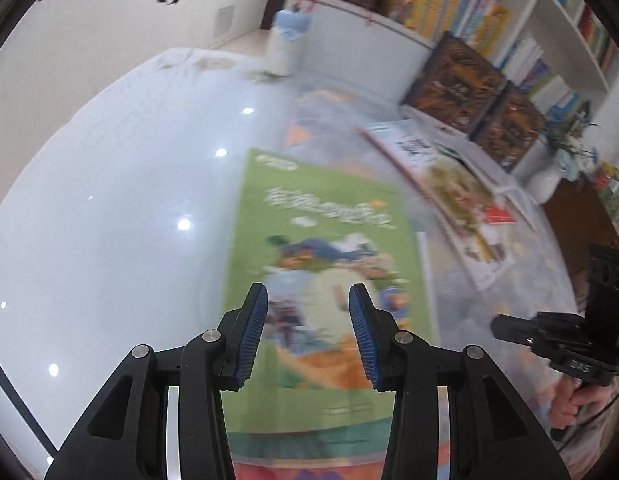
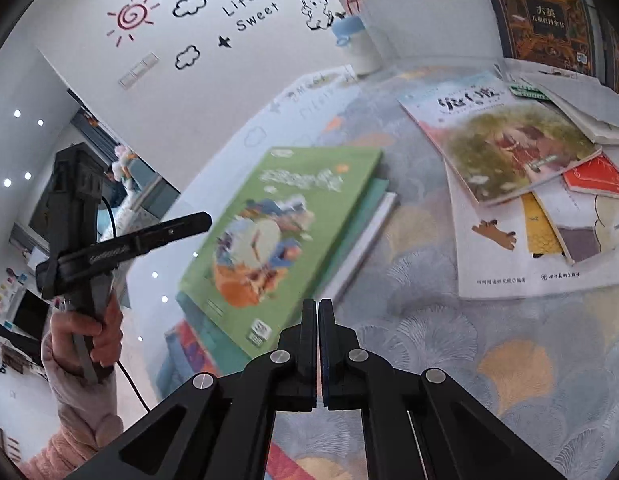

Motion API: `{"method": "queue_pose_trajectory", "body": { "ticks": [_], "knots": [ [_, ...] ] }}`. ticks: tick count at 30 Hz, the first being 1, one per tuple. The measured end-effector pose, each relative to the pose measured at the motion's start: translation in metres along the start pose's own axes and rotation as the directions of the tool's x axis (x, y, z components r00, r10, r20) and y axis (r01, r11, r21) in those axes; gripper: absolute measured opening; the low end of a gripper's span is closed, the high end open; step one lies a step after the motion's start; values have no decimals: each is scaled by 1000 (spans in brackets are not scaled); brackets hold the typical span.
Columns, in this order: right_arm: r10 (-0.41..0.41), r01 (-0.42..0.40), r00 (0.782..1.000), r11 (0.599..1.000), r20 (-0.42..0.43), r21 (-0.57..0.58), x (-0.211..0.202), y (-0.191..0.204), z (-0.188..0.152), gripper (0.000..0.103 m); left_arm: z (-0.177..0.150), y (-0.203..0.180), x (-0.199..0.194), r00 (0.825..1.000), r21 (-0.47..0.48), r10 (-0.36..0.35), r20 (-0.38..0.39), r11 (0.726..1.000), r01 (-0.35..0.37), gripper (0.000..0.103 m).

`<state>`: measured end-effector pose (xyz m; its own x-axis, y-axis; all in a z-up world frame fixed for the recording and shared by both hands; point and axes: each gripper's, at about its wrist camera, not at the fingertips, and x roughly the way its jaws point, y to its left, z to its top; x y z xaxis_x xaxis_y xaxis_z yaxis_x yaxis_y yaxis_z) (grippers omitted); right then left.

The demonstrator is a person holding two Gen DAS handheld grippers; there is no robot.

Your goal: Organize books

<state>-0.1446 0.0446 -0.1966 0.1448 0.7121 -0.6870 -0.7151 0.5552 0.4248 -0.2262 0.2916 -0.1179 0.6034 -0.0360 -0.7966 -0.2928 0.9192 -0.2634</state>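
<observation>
Green book [image 2: 281, 236] atop possibly three-book stack [image 2: 349, 248]

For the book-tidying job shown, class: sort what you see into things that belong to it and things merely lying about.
Belongs to the job:
- green picture book topping a small stack
- loose pile of paperback books
- left gripper, open
- right gripper, shut, empty

Just lying about:
- white bottle with blue cap
- white vase of greenery
</observation>
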Motion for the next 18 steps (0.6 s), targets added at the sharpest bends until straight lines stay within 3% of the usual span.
{"method": "queue_pose_trajectory", "body": {
  "ticks": [5,7,12,18],
  "knots": [
    [25,-25,999,1000,-32,15,18,3,-2,5,1,16,3,999,-14,43,-1,999,-43,42],
    [10,-9,999,1000,-51,20,27,6,-2,14,0,19,7,998,-14,66,-7,998,-66,42],
    [68,-64,994,997,-82,51,50,10,-4,15,-7,25,15,997,-4,68,-47,998,-68,42],
    [5,-8,996,999,-87,-32,52,31,-9,20,-14,14,16,995,47,76,-61,996,-73,45]
  ]
}}
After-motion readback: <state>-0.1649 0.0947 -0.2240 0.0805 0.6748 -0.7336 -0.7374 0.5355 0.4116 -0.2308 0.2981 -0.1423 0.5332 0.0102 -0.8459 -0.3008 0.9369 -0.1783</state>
